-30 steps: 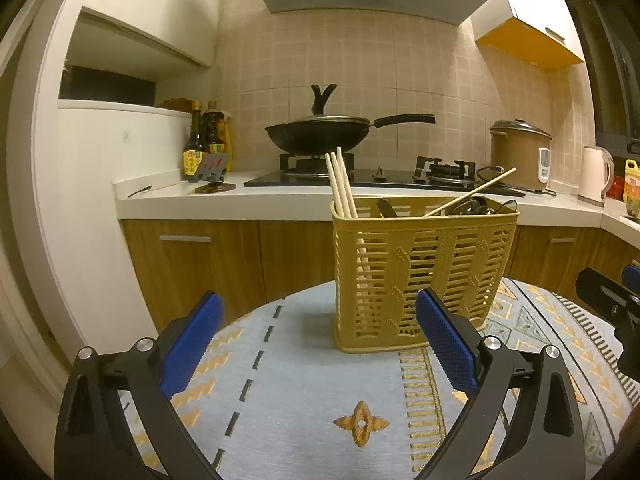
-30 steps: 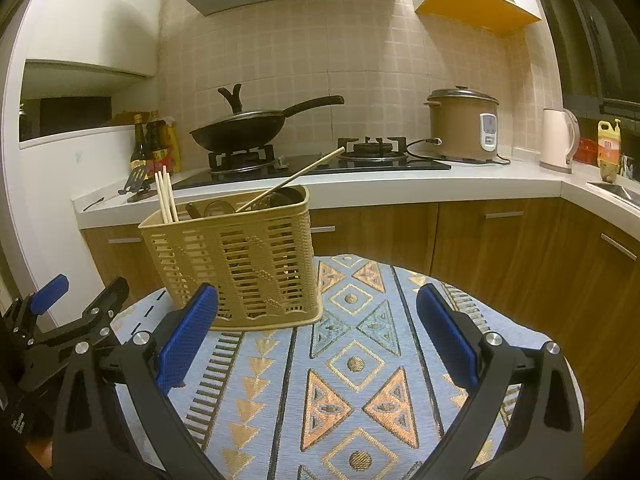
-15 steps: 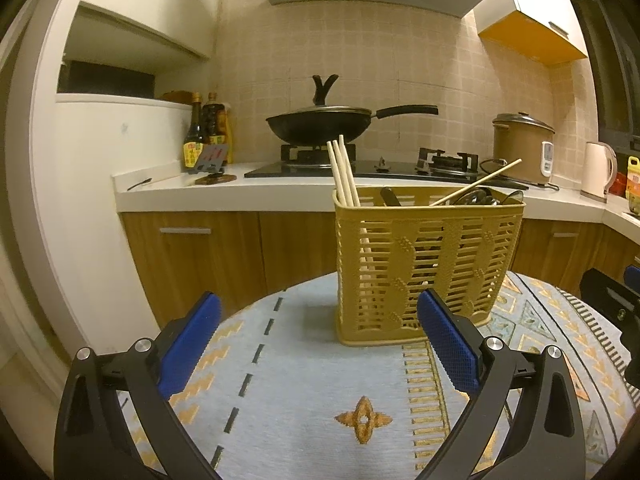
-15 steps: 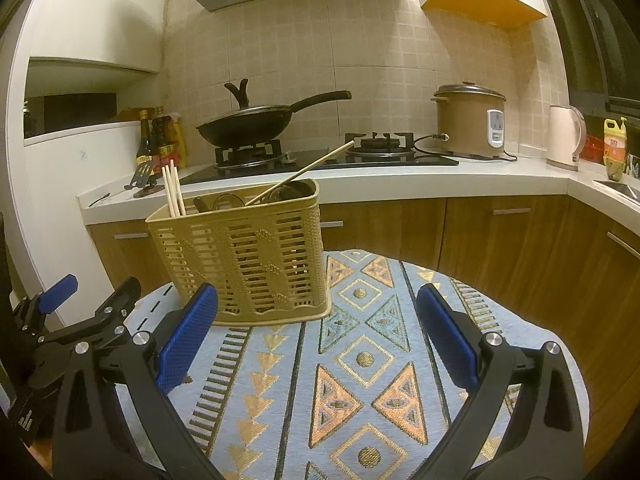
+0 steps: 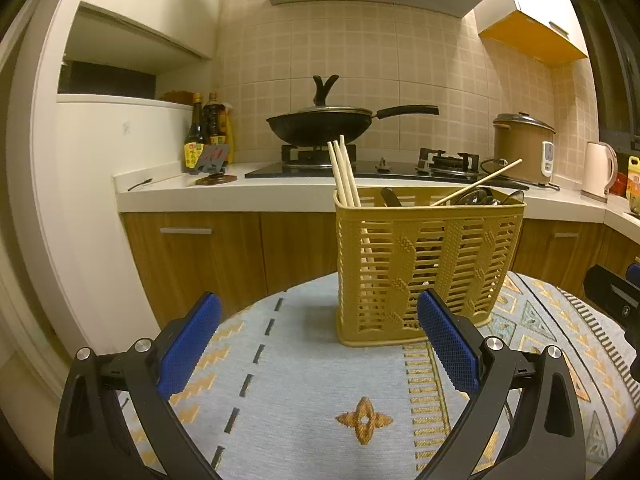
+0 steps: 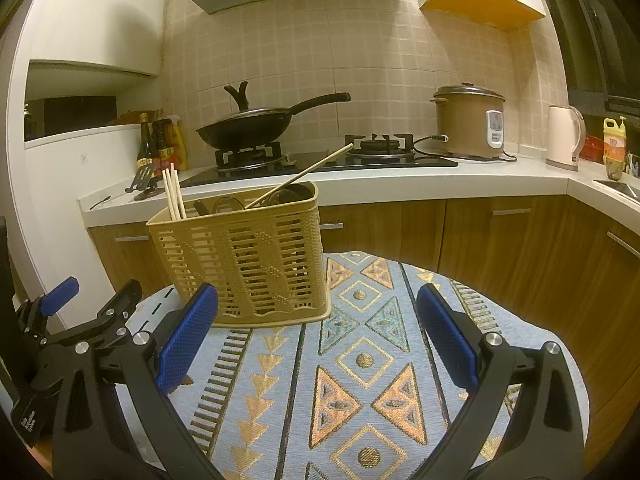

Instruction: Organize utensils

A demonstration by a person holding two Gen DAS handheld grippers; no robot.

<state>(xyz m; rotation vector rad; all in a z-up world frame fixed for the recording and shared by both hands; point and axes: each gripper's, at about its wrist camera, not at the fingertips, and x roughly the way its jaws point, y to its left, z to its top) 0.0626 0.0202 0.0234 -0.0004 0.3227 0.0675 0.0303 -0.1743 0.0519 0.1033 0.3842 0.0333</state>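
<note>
Utensil basket (image 5: pixel 428 268): tan plastic, rectangular, slatted walls with a raised woven pattern, standing upright on the round table (image 5: pixel 304 380). The table was covered in a pale blue woven cloth with gold and orange geometric motifs.

Left gripper (image 5: pixel 318 344): blue textured pads spread wide, nothing between them. The basket stood ahead of the fingers, toward the right finger, whose pad tip overlapped its lower front corner in the view; contact could not be judged.

Right gripper (image 6: pixel 318 336): pads likewise wide apart and empty. The basket stood ahead of its left finger (image 6: pixel 188 332), apart from it; bare cloth lay between the fingers.

Contents: three pale wooden chopsticks (image 5: pixel 344 172) stood upright at the basket end nearest the left gripper's left finger. A single chopstick (image 5: pixel 476 182) leaned across the opposite end, its tip well above the rim. Dark utensils (image 6: pixel 228 205) lay low behind the rim; their types could not be made out through the slats.

Surroundings: beyond the basket ran a white counter with a black lidded wok (image 5: pixel 320 126) on the stove, sauce bottles (image 5: pixel 206 136), a brown rice cooker (image 6: pixel 468 120) and a pale kettle (image 6: pixel 564 136). The left gripper's black frame (image 6: pixel 76 332) showed at the right view's left edge, partly cut off.
</note>
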